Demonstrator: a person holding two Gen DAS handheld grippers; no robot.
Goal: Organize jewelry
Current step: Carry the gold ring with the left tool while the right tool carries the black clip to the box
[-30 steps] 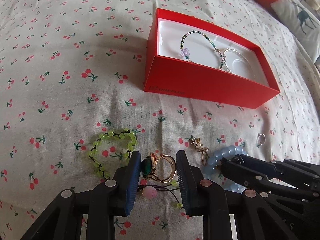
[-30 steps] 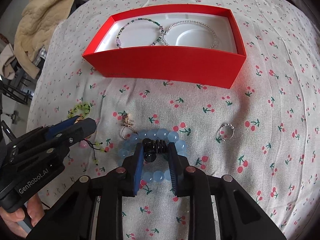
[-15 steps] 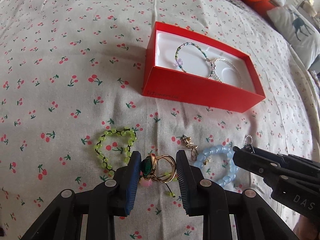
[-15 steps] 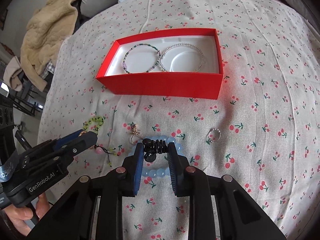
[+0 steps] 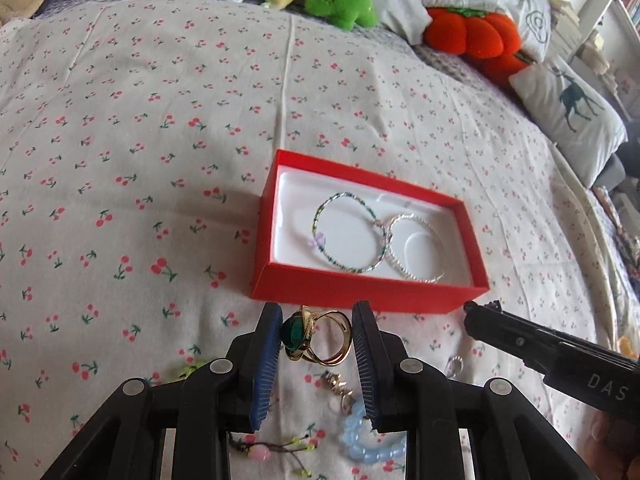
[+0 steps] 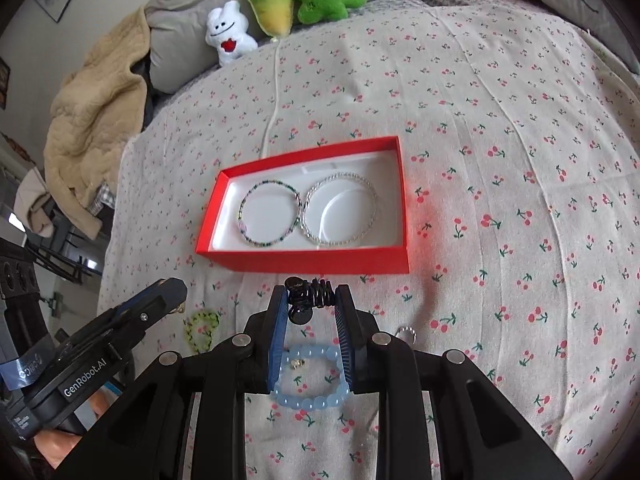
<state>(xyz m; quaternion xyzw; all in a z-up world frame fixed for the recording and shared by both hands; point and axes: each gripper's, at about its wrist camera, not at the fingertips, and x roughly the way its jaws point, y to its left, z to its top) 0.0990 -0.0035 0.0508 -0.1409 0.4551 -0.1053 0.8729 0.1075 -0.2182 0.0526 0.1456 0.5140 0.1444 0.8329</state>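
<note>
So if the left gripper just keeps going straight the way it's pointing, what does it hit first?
Probably the near wall of the red box, straight ahead of the left gripper holding the gold ring. It seems raised, so it might clear the rim.

"GenRobot.AI" on left tongs [image 6: 176, 292]; "DAS" on right tongs [image 5: 470, 310]

Blue bead bracelet [image 5: 370, 438] half hidden behind left claw [image 5: 316, 344]; green bracelet [image 5: 188, 370] mostly hidden

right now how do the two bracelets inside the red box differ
The left bracelet is strung with dark green and mixed-colour beads and carries a pale purple charm; the right bracelet is all clear, silvery beads with no charm. Both are thin rings of similar size, lying flat side by side and touching on the white liner of the red box.
</note>
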